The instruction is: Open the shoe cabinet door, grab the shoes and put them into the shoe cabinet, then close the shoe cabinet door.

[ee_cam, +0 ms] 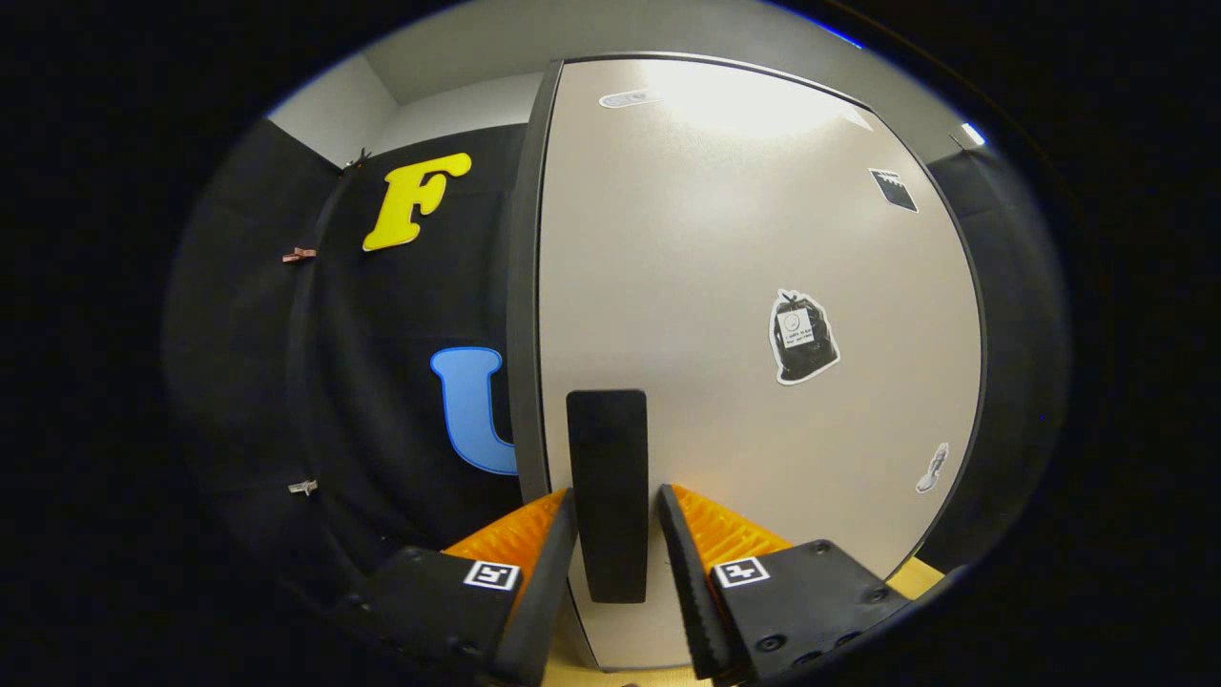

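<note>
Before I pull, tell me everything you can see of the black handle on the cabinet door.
The handle is a flat, matte black upright bar with rounded corners, plastic or rubber by its look. It is mounted on the pale grey cabinet door close to the door's dark left edge, low on the panel. It stands vertical between the jaws of the gripper, which sit on either side of it with a thin gap each side, so not yet pressing. Its lower end reaches down between them. No damage shows.
</note>
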Motion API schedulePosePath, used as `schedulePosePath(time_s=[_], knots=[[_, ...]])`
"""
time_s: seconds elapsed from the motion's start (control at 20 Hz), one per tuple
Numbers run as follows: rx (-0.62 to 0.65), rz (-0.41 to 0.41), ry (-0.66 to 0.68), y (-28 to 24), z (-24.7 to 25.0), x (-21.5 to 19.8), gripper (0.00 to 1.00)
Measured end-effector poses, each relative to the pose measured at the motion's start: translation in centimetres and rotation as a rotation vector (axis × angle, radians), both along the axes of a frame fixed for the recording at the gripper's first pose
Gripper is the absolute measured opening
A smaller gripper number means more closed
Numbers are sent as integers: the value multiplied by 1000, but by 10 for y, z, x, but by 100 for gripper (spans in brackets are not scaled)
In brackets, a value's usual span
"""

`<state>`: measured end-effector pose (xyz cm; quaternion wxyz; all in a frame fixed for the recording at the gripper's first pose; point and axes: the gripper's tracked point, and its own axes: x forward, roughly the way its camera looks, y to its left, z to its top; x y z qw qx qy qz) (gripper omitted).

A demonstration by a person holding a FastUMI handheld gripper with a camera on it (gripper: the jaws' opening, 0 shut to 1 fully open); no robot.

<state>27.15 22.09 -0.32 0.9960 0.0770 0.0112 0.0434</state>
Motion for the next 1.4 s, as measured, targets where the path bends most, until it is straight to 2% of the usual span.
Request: schedulePosePath(time_s=[0.2, 0.35, 0.7, 0.85, 1.1, 1.4], knots=[[-31, -10, 31, 0, -3, 1, 33], [-30, 43, 50, 0, -3, -7, 20], [-24, 189, 43, -20, 4, -93, 20], [-13, 227, 47, -38, 10, -123, 20], [11, 261, 49, -76, 10, -171, 20], [11, 266, 56, -117, 9, -201, 20]])
